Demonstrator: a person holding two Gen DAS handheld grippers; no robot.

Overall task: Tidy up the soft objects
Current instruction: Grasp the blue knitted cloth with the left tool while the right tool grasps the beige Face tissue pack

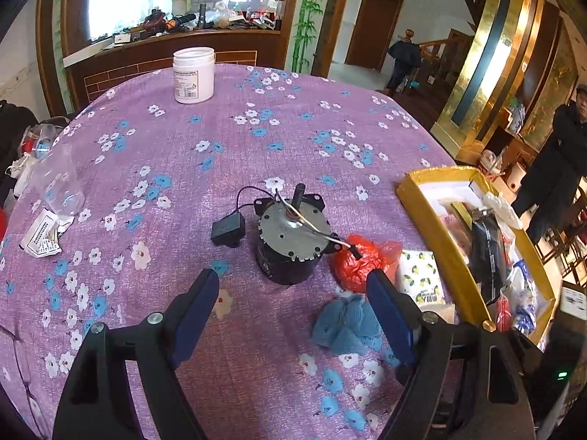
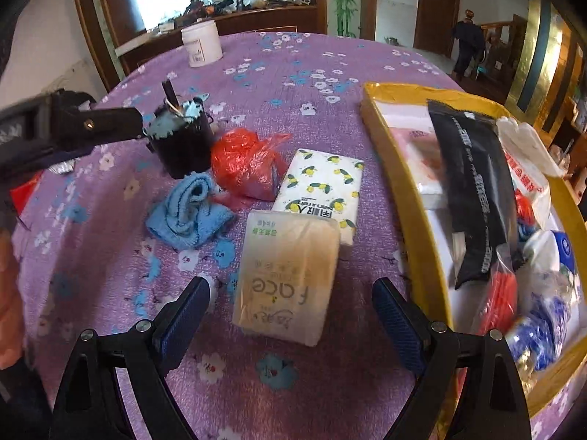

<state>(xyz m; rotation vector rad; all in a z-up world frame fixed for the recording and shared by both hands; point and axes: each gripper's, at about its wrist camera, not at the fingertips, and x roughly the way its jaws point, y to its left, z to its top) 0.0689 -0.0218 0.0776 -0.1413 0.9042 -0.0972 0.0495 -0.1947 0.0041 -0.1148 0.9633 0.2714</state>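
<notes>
My right gripper (image 2: 291,286) stands open over a beige tissue pack (image 2: 290,275). The pack lies between the fingers with a gap on each side. Behind it lie a lemon-print tissue pack (image 2: 323,183), a crumpled blue cloth (image 2: 187,216) and a red plastic bag (image 2: 245,165). My left gripper (image 1: 292,275) is open above the cloth-covered table. The blue cloth (image 1: 345,326) lies just inside its right finger (image 1: 389,311), and the red bag (image 1: 361,260) is beyond that fingertip. The gold box (image 2: 400,168) at the right holds a black packet (image 2: 473,190) and several bags.
A black motor (image 1: 290,242) with a shaft and wires stands ahead of the left fingers, a small black capacitor (image 1: 227,231) beside it. A white jar (image 1: 193,75) stands far back and a clear bottle (image 1: 60,183) at the left. A person in a dark coat (image 1: 561,157) stands to the right.
</notes>
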